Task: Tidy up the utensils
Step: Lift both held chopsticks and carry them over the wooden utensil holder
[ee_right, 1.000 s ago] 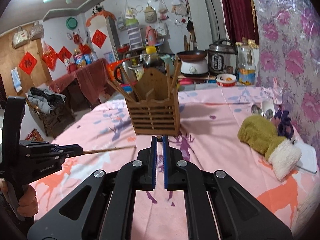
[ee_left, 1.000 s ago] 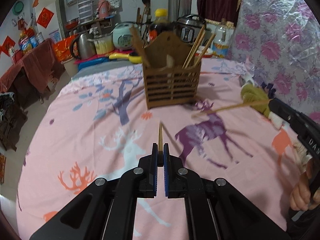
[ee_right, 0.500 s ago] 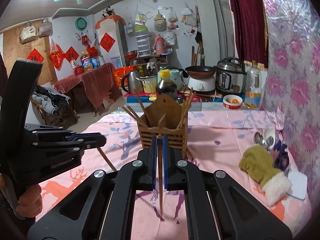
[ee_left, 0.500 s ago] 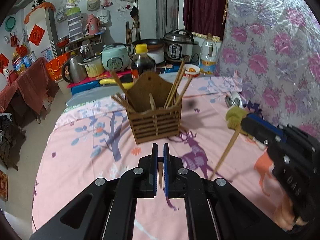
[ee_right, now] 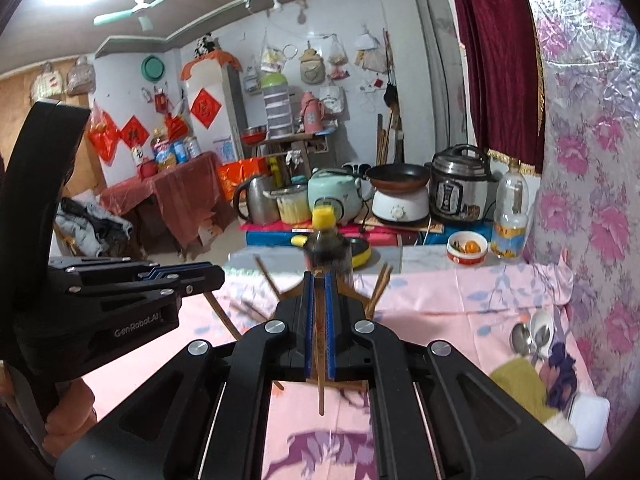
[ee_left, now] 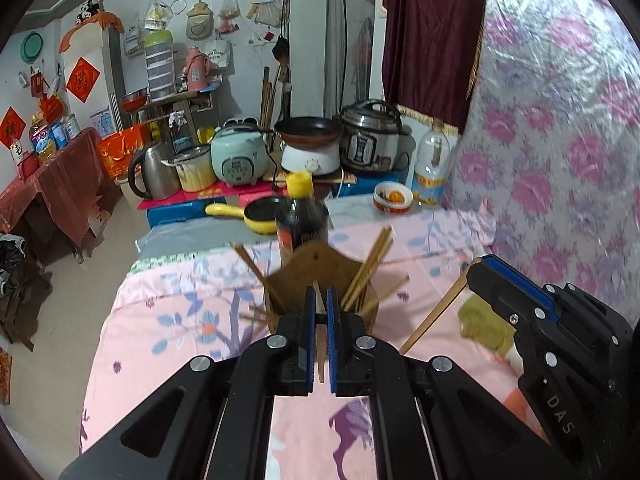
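Note:
A brown slatted wooden utensil holder [ee_left: 320, 276] with several chopsticks stands on the pink table, just beyond both grippers and partly hidden by them. My left gripper [ee_left: 319, 300] is shut on a chopstick [ee_left: 320, 356] that hangs down between its pads. My right gripper [ee_right: 319, 292] is shut on another chopstick [ee_right: 321, 376], also pointing down; it shows in the left wrist view [ee_left: 434, 316] slanting below the right gripper's fingers [ee_left: 508, 292]. The holder [ee_right: 296, 294] is blurred behind my right gripper. The left gripper's fingers [ee_right: 176, 276] show at left.
A dark sauce bottle [ee_left: 301, 216] with a yellow cap stands right behind the holder. A green mitten [ee_right: 520, 384], spoons [ee_right: 532, 334] and a white tray [ee_right: 588, 420] lie at the table's right. Cookers, kettle and pans [ee_left: 308, 148] line the counter beyond. Flowered wall at right.
Both grippers have risen and tipped up over the holder, each still holding its chopstick, which swung from level to hanging down. The holder now sits close under the fingertips.

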The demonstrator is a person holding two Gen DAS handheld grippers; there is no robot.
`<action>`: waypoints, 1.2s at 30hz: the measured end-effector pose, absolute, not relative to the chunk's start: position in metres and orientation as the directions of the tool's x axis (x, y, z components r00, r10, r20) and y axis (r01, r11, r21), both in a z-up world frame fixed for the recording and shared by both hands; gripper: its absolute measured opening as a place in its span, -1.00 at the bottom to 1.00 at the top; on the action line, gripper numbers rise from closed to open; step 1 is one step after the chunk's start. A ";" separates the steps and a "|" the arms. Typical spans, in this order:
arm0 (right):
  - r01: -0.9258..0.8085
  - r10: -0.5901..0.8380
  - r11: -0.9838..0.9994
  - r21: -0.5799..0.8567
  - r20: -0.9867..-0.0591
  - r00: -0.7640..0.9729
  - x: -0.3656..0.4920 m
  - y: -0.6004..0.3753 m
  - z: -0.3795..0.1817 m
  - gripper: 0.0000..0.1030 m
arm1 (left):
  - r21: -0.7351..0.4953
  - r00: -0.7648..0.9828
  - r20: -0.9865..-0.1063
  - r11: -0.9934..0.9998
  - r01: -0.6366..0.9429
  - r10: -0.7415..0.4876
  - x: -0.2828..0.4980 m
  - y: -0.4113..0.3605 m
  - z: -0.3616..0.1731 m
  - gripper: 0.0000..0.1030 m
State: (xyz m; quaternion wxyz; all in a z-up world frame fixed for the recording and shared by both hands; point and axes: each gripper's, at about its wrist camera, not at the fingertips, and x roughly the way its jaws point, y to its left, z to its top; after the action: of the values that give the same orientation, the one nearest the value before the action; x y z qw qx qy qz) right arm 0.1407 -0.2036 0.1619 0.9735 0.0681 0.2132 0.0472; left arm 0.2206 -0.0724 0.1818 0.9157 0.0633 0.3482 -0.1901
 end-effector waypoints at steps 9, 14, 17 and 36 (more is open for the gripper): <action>-0.031 0.098 0.982 0.184 -0.370 0.924 0.186 -0.215 0.182 -0.88 | -0.063 0.708 -0.627 0.926 0.371 -0.326 0.259 -0.064 0.201 -0.89; -0.012 0.084 0.979 0.203 -0.351 0.933 0.202 -0.221 0.185 -0.88 | -0.080 0.714 -0.619 0.931 0.356 -0.327 0.280 -0.062 0.198 -0.89; 0.001 0.071 0.975 0.221 -0.315 0.946 0.205 -0.225 0.183 -0.88 | -0.102 0.727 -0.599 0.932 0.347 -0.335 0.284 -0.056 0.196 -0.89; -0.002 0.065 0.959 0.282 -0.213 0.975 0.201 -0.226 0.128 -0.88 | -0.120 0.782 -0.561 0.961 0.248 -0.272 0.298 -0.051 0.127 -0.89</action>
State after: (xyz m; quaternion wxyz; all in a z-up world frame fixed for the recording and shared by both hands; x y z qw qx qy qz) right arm 0.2015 -0.2260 0.1280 0.9836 0.1415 0.1108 0.0169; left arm 0.2976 -0.0507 0.1266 0.9437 -0.0198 0.3001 -0.1377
